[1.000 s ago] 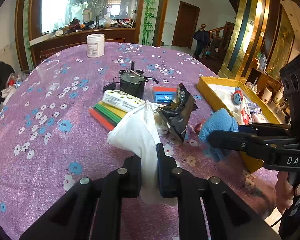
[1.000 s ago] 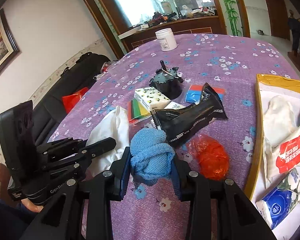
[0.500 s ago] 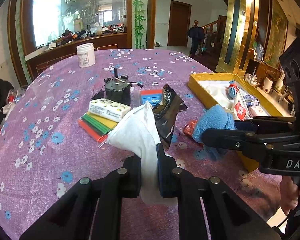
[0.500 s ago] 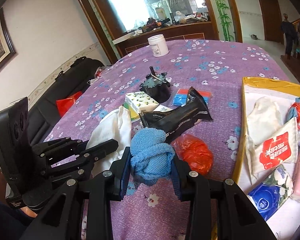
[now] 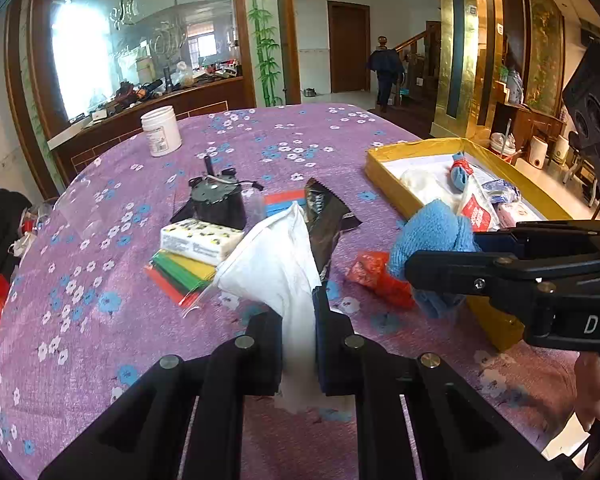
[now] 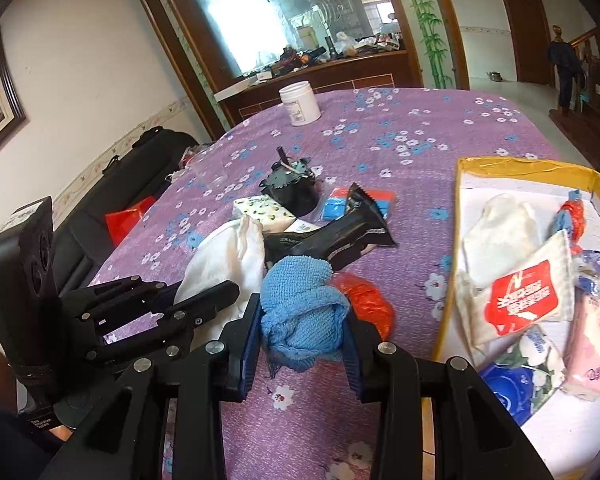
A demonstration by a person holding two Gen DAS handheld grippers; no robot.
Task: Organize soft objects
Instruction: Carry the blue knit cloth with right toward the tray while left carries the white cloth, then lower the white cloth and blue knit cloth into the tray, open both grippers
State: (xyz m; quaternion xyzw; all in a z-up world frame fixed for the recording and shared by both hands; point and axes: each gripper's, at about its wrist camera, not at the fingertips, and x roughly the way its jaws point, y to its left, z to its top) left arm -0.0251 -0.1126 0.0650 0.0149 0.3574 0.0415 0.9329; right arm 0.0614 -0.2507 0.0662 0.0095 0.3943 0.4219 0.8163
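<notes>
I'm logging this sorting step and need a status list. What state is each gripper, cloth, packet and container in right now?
left gripper: shut on white cloth
white cloth: held up, hanging bunched
right gripper: shut on blue towel
blue towel: balled up, held off the table
yellow tray: open, partly filled with soft packs
orange bag: crumpled, lying on table
black packet: lying flat on table
white jar: upright, lidded

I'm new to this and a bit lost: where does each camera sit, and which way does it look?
Left wrist: on the left gripper, looking down along its fingers at a white cloth and the table; right gripper beside it.
Right wrist: on the right gripper, facing a blue towel; left gripper alongside.
Shared: both cloths, yellow box, white jar.
</notes>
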